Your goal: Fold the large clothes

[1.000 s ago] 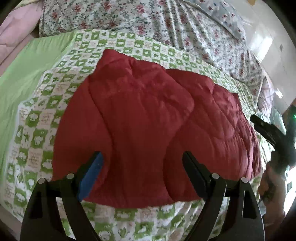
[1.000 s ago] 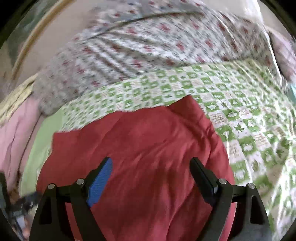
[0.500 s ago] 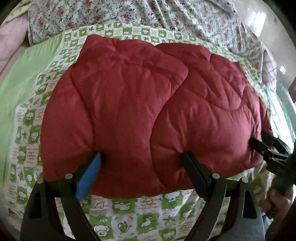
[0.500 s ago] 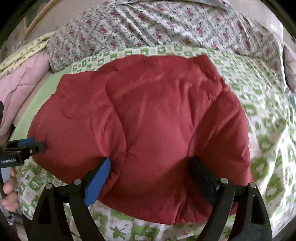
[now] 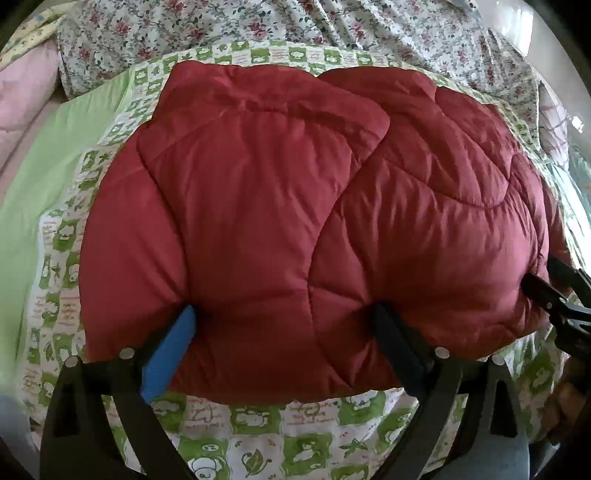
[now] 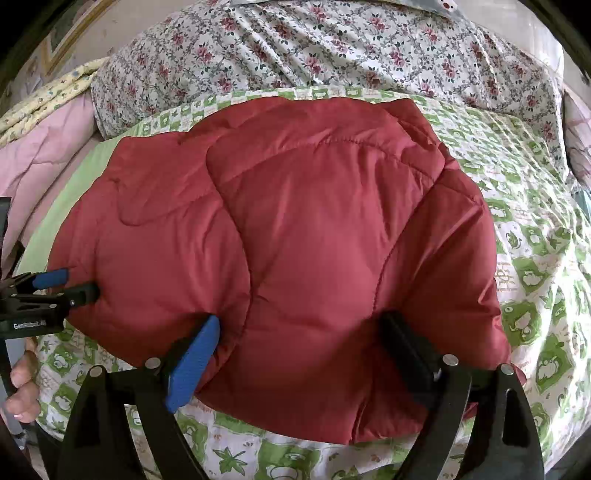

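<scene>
A puffy dark red quilted jacket [image 5: 295,203] [image 6: 295,221] lies folded into a thick bundle on the green-and-white patterned bed sheet [image 5: 258,417] [image 6: 535,258]. My left gripper [image 5: 282,312] points down at the jacket's near edge on its left half. Its jaws are opening wide, and both fingertips sink into the padding with a bulge of jacket between them. My right gripper [image 6: 300,319] stands open the same way on the jacket's right half, tips dug into the near edge. Each gripper shows in the other's view: the right gripper [image 5: 554,291] and the left gripper [image 6: 55,288].
A floral duvet [image 5: 258,26] [image 6: 332,48] is heaped behind the jacket. A pink quilt [image 5: 26,88] [image 6: 44,147] lies at the far left beside a plain green cloth [image 5: 44,166]. A person's hand [image 6: 22,384] holds the left gripper's handle.
Both grippers have come down and closer to the jacket, which now fills each view. Their fingertips went from above the fabric to sunk into its near edge.
</scene>
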Demonstrator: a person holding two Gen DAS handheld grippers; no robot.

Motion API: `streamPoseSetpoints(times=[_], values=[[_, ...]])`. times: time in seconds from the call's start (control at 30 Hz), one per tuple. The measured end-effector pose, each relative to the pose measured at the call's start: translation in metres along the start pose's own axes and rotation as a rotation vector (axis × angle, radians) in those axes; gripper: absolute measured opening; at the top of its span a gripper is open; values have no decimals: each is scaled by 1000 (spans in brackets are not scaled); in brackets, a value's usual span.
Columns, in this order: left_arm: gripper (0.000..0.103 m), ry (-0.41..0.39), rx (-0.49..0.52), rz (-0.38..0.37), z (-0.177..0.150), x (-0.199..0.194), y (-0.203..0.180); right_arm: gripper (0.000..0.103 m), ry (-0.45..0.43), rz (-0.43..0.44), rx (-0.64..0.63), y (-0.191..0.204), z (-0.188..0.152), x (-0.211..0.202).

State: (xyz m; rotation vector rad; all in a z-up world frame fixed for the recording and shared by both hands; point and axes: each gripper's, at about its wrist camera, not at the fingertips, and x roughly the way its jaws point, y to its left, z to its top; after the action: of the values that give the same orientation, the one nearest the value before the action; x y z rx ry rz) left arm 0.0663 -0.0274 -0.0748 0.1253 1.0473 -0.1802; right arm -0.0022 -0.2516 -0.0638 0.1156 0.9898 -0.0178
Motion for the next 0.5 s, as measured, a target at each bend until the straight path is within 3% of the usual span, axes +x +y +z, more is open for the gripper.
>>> streamPoseSetpoints(times=[0.5], values=[[100, -1, -4, 39, 1, -11, -2, 90, -29, 38, 26, 3, 9, -23]])
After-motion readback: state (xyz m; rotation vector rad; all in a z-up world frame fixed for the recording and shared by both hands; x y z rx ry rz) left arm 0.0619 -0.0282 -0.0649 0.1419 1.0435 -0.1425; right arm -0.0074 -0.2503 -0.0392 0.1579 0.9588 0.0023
